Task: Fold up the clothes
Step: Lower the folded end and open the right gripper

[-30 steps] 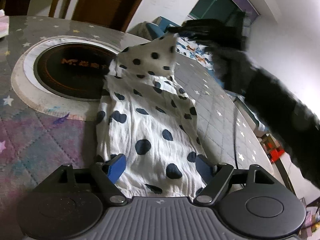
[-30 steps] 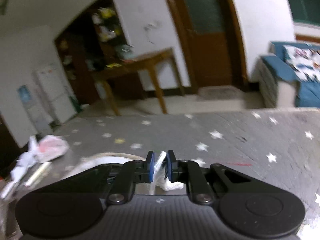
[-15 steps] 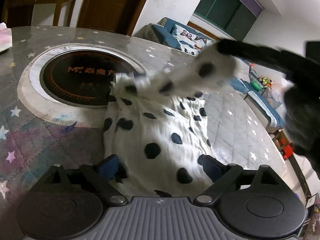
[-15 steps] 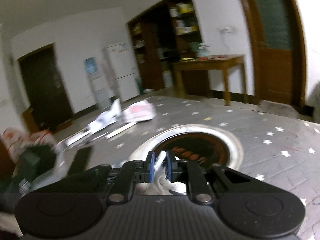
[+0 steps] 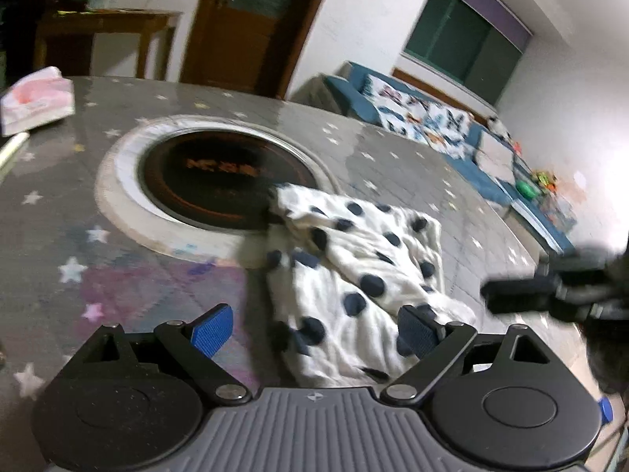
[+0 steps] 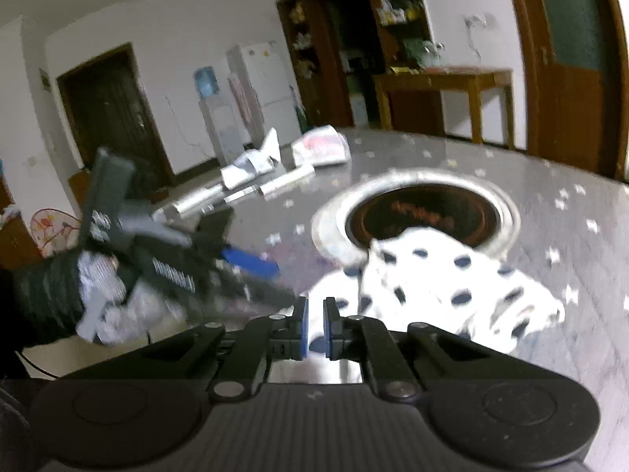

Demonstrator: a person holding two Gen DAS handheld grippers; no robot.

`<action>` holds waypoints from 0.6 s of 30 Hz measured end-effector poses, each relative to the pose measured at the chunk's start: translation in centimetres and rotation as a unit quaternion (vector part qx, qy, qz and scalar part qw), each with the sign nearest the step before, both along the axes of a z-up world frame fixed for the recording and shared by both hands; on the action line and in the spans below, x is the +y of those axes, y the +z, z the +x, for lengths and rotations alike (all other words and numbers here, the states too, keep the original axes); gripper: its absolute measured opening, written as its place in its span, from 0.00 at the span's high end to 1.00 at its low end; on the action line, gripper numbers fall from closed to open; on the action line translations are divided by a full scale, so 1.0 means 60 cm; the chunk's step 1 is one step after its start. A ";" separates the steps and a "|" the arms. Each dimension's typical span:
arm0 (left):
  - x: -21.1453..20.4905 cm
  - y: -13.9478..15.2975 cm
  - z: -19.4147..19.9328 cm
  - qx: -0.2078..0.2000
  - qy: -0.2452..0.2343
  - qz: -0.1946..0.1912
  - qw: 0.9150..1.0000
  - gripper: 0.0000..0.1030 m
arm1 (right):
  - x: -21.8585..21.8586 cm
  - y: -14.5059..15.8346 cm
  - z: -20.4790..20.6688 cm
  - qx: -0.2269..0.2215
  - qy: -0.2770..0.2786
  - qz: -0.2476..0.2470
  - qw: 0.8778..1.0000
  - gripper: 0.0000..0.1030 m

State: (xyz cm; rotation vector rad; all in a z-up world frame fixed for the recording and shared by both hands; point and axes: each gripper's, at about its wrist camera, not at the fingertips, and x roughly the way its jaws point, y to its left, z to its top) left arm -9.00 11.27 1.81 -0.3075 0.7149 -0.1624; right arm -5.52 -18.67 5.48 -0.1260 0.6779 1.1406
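A white garment with dark blue dots (image 5: 365, 271) lies doubled over on the grey star-patterned table (image 5: 59, 204), its far edge touching the round cooker. My left gripper (image 5: 314, 332) is open and wide, its right pad over the garment's near edge and its left pad over bare table. In the right wrist view it shows blurred at the left (image 6: 243, 247), held by a gloved hand (image 6: 110, 299). My right gripper (image 6: 315, 328) is shut, with a bit of white cloth between its pads; the garment (image 6: 452, 279) spreads just beyond it. In the left wrist view it sits at the garment's right corner (image 5: 491, 295).
A round black cooker with a pale ring (image 5: 220, 181) is set into the table behind the garment. A pink tissue pack (image 5: 39, 98) lies far left, with papers and tubes (image 6: 275, 181) near it. The table's edge curves at the right, with a blue sofa (image 5: 432, 118) beyond.
My right gripper swept the garment's far end from over the cooker toward the near right, laying it over the lower half. My left gripper widened slightly and pulled back.
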 end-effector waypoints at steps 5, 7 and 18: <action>0.011 0.022 0.015 -0.032 0.012 -0.004 0.999 0.15 | -0.004 -0.030 -0.017 -0.025 -0.026 -0.041 0.998 0.67; 0.008 0.031 0.030 -0.046 0.006 -0.004 0.999 0.15 | -0.005 -0.037 -0.019 -0.029 -0.035 -0.044 0.998 0.61; -0.073 0.030 0.156 -0.043 -0.088 0.003 0.995 0.14 | -0.021 -0.062 0.014 0.018 -0.087 -0.034 0.995 0.54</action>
